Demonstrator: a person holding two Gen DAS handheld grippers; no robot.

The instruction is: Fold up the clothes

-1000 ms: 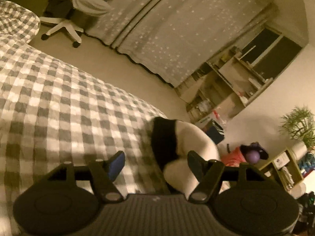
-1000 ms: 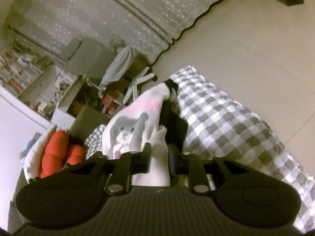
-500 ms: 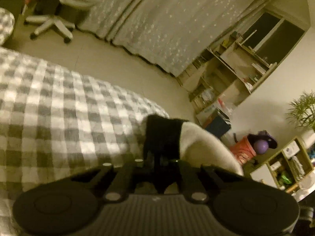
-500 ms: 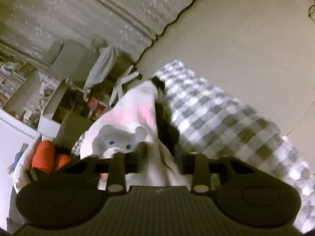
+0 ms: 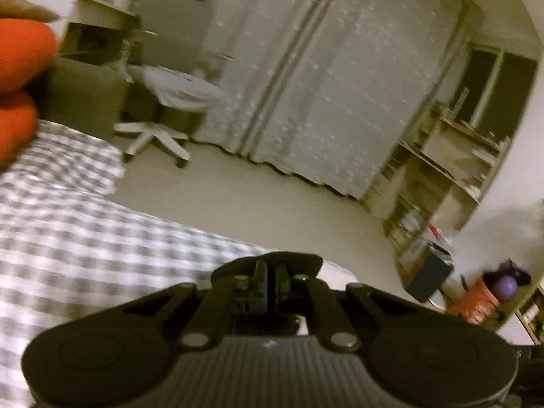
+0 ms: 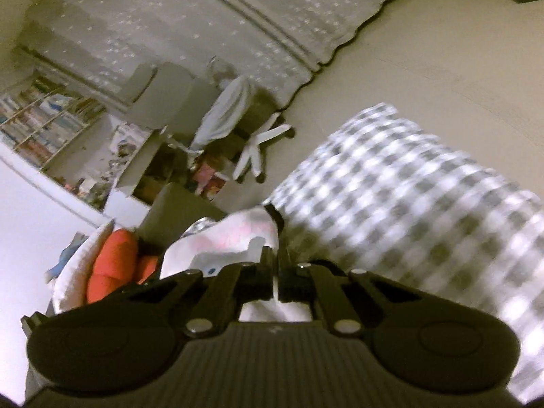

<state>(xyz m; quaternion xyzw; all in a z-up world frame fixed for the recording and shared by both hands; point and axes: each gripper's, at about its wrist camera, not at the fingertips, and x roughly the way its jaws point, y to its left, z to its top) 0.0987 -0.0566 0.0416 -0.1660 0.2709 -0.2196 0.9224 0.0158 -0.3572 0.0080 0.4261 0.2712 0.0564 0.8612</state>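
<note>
Left wrist view: the left tongs [image 5: 271, 280] are pinched shut on the dark hem of the garment [image 5: 285, 260], which bunches around the fingertips; a sliver of its white cloth [image 5: 336, 270] shows just beside them, over the edge of the bed. The bed [image 5: 85, 238] wears a grey-and-white check cover and fills the lower left. Beyond it is bare floor, one white swivel chair [image 5: 159, 136] with pale cloth draped on it, a long spotted curtain [image 5: 323, 85], and one open shelf unit [image 5: 442, 176] on the right wall. Two orange cushions [image 5: 20, 54] crowd the upper left corner, blurred. A second ago these tongs stood wide over the bed with the garment lying between the fingers; now they grip it, and the view has swung so chair and curtain sit lower in the picture.

Right wrist view: the right tongs [image 6: 276, 261] are closed on the white garment [image 6: 234, 238], a thin fold of cloth squeezed between the fingers, its faint pink print and dark trim rising just ahead of them. The check bed [image 6: 408, 204] lies to the right, blurred. To the left sit orange cushions [image 6: 115, 265] against a white pillow; I count two, though they overlap. Farther off are the same chair [image 6: 258, 149], one bookshelf [image 6: 44, 115] and the curtain. A second ago these fingers were half open around the cloth, and the rabbit print on the garment was plainly visible; now most of it is hidden.
</note>
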